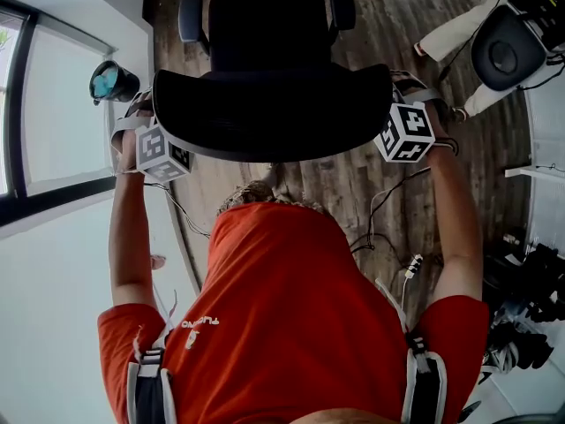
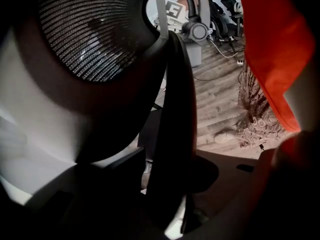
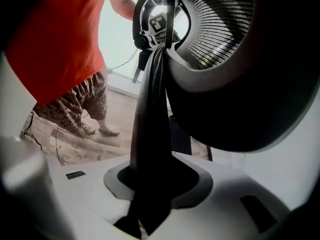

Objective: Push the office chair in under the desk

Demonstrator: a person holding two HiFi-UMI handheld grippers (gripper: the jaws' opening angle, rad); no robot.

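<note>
The office chair (image 1: 272,38) is seen from above on the wood floor (image 1: 349,188), right in front of the person in the orange shirt (image 1: 291,307), with its seat and armrests on the far side. Its black backrest (image 1: 274,113) is gripped at both ends. At the left end, the left gripper (image 1: 141,135) is clamped on, and in the left gripper view the jaws are pinched on the backrest's dark edge (image 2: 170,134), with mesh (image 2: 90,34) filling the upper left. At the right end, the right gripper (image 1: 415,117) is locked on as well, and in the right gripper view the thin rim (image 3: 152,134) is squeezed between the jaws. A second chair (image 1: 505,56) is seen far right, well apart.
</note>
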